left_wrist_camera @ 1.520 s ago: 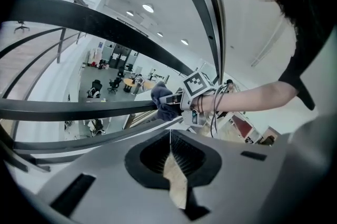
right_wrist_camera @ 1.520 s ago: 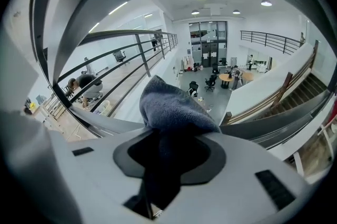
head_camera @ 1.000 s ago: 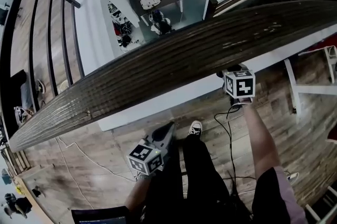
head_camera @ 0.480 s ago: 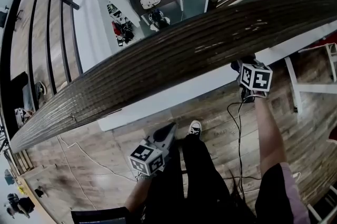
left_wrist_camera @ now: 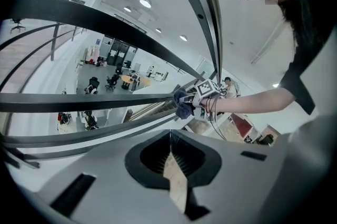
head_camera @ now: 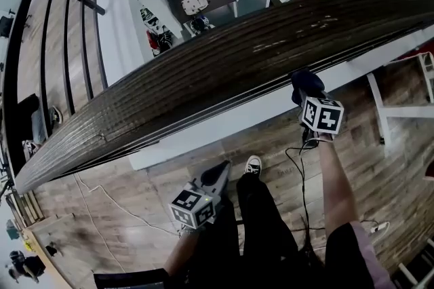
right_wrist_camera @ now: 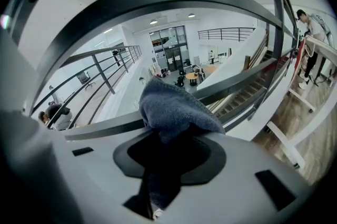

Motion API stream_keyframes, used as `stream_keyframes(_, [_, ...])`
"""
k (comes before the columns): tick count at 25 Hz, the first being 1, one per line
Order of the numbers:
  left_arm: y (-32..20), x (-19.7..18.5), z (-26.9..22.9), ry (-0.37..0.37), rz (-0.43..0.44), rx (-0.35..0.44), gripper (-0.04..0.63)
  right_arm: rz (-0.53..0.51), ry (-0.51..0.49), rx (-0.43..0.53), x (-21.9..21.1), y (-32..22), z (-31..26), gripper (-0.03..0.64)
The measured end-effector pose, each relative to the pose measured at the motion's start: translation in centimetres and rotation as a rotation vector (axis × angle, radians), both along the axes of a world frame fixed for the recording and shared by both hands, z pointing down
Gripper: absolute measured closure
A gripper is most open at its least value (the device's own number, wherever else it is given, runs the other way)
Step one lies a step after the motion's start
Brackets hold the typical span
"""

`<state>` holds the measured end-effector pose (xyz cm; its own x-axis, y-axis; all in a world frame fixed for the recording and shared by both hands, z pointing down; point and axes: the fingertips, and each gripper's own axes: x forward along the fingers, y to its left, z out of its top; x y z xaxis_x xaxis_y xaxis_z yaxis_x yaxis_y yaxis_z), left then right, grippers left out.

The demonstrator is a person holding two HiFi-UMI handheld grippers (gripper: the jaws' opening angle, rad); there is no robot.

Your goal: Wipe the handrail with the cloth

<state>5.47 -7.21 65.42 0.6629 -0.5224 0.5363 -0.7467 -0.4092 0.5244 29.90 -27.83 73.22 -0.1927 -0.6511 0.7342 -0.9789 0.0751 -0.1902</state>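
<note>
- The left gripper is seen with its jaws pressed together and nothing held between them.
- Farther off, a blue cloth is held against the dark handrail by the right gripper.
- A bare forearm is seen behind that gripper.

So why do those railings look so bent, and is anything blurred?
Head view: the wide lens bows the wooden handrail into an arc. Both gripper views: stronger fisheye curving, black corners. Right gripper view: the cloth is close, slightly soft. Left gripper view: mosaic over a face, added afterwards.
</note>
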Motion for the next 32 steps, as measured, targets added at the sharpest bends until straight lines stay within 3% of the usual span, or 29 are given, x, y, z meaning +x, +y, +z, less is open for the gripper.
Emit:
stream_keyframes(5, [1.5,-0.8,-1.0,0.011,0.024,0.009,0.595,0.057,-0.049,-0.029,-2.7,5.7,-0.2,0.508])
stream_keyframes(11, [3.7,-3.6,-4.4,0.021,0.06,0.051,0.595,0.084,-0.103,-0.029,-7.8,12.6,-4.3,0.508])
stream_keyframes(19, [9.5,-10.2,-9.7,0.004,0.1,0.115,0.595,0.082,-0.204,0.006,-17.3,22.5,-12.9,0.508])
stream_keyframes(25, [13.8,-18.6,-16.4,-0.012,0.113,0.198,0.595,0.059,-0.259,0.047,-26.5,29.5,-21.0,0.508])
stream_keyframes(28, [15.4,-21.3,-16.4,-0.015,0.112,0.219,0.595,0.073,-0.279,0.047,-29.1,32.5,-21.3,0.508])
stream_keyframes(32, [16.4,-22.1,-15.0,-0.006,0.11,0.222,0.595,0.07,-0.298,0.046,-30.6,35.1,-20.6,0.508])
